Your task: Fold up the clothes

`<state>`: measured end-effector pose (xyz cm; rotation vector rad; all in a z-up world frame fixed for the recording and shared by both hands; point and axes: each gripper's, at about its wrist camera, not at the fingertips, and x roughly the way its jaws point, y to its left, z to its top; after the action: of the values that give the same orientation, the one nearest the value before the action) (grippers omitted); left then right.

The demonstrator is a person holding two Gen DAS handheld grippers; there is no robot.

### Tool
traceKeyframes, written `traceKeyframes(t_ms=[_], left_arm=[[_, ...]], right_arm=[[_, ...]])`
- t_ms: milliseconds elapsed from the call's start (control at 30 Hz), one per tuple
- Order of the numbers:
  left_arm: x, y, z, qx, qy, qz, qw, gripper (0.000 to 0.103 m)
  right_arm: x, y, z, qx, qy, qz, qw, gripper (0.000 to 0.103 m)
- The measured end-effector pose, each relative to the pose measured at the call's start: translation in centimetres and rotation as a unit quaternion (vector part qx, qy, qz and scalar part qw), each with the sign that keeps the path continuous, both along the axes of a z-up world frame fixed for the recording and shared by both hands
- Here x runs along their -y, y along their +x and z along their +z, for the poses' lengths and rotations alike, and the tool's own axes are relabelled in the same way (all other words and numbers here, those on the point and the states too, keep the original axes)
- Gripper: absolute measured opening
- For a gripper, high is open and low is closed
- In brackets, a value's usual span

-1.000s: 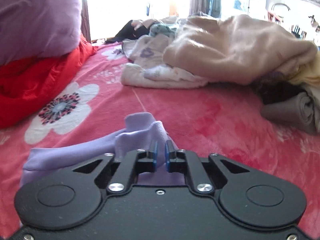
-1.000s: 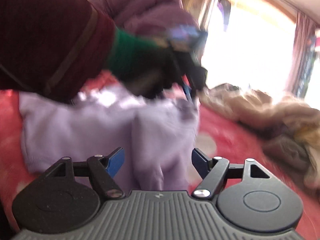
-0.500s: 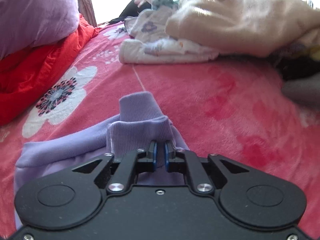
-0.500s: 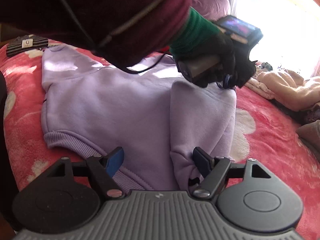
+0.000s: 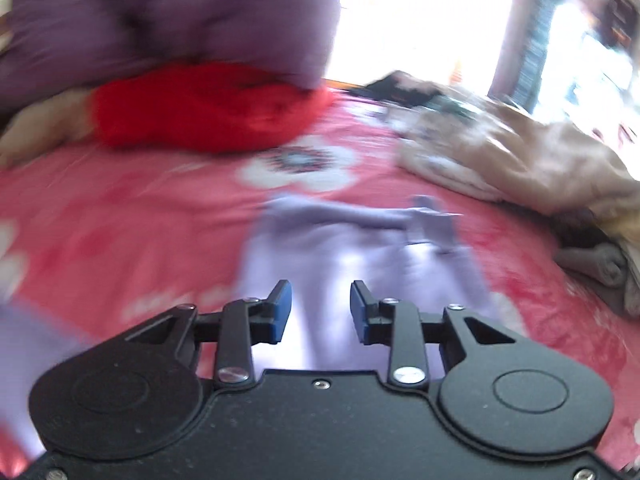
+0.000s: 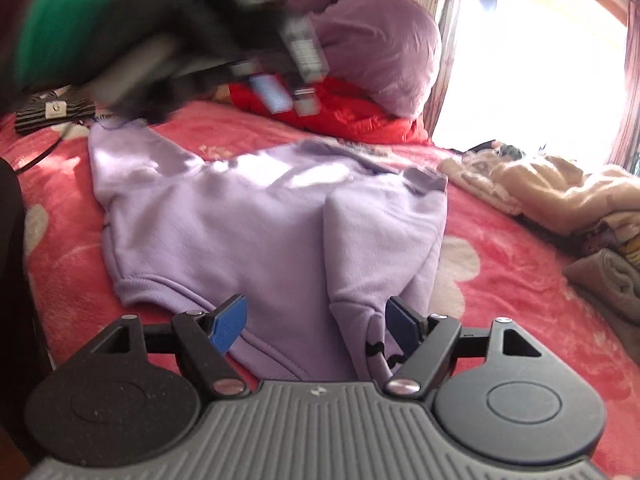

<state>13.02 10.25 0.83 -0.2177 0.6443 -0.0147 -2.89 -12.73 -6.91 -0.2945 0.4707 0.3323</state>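
A: Left wrist view, much blurred. We see the left gripper (image 5: 320,304) with its jaws opening and nothing between the blue pads; the soft lilac fleece sweatshirt (image 5: 360,248) lies flat on the pink flowered bedspread (image 5: 120,216), ahead of and below the claw. Its ribbed cuff (image 5: 432,220) rests at the far right end of the cloth.

B: Right wrist view, sharper. We see the right gripper (image 6: 316,324) standing wide, gripping nothing, just above the sweatshirt's near hem (image 6: 160,284). The folded-in sleeve (image 6: 372,240) runs away from this claw, long axis near to far, ending at the cuff.

A: And the unfolded sleeve (image 6: 120,152)?

B: It stretches up and to the left, under the blurred gloved left hand (image 6: 160,40). We judge that hand the nearer one for folding it across the body.
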Motion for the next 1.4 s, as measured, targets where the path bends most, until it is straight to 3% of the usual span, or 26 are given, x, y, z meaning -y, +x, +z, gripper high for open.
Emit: traceKeyframes(t_ms=[167, 233, 333, 533, 733, 933, 1100, 1133, 1167, 1233, 1333, 1400], left_arm=[[-7.7, -5.4, -2.0, -0.012, -0.077, 0.115, 0.9903, 0.033], [-9.6, -6.9, -3.2, -0.025, -0.092, 0.146, 0.9846, 0.040], [-11.5, -8.5, -4.7, -0.048, -0.129, 0.166, 0.9764, 0.040], [-12.0, -11.0, -5.9, -0.074, -0.139, 0.165, 0.9737, 0.040], [-10.7, -13.8, -7.8, -0.106, -0.240, 0.136, 0.9553, 0.040], [-9.0, -14.5, -9.7, -0.112, -0.311, 0.120, 0.9363, 0.039], [-7.7, -14.5, -9.8, -0.085, -0.313, 0.122, 0.9381, 0.037], [-7.4, -14.4, -9.7, -0.078, -0.306, 0.118, 0.9413, 0.032], [-6.9, -14.3, -9.3, -0.070, -0.289, 0.116, 0.9476, 0.023], [-5.8, -14.3, -8.1, -0.045, -0.242, 0.106, 0.9634, 0.019], [-3.5, -14.4, -6.0, -0.003, -0.150, 0.080, 0.9854, 0.017], [-1.8, -14.6, -5.0, 0.021, -0.088, 0.054, 0.9944, 0.017]], right_arm=[[-1.3, -1.2, 0.8, 0.015, 0.001, 0.031, 0.999, 0.074], [-2.3, -1.8, 0.8, 0.017, -0.006, 0.047, 0.999, 0.074], [-3.6, -2.3, 0.7, 0.018, -0.016, 0.068, 0.997, 0.074], [-5.9, -2.4, 0.4, 0.017, -0.034, 0.102, 0.994, 0.074], [-7.2, -2.6, -0.6, 0.011, -0.053, 0.122, 0.991, 0.074], [-7.5, -2.7, -1.3, 0.005, -0.059, 0.128, 0.990, 0.074], [-7.2, -2.5, -1.4, -0.008, -0.053, 0.124, 0.991, 0.074], [-7.1, -2.4, -1.5, -0.011, -0.051, 0.122, 0.991, 0.074], [-7.0, -2.4, -1.5, -0.013, -0.049, 0.121, 0.991, 0.074], [-6.8, -2.3, -1.6, -0.018, -0.046, 0.120, 0.992, 0.074], [-6.6, -2.3, -1.6, -0.023, -0.044, 0.121, 0.991, 0.074], [-6.4, -2.1, -1.6, -0.032, -0.035, 0.119, 0.992, 0.074]])
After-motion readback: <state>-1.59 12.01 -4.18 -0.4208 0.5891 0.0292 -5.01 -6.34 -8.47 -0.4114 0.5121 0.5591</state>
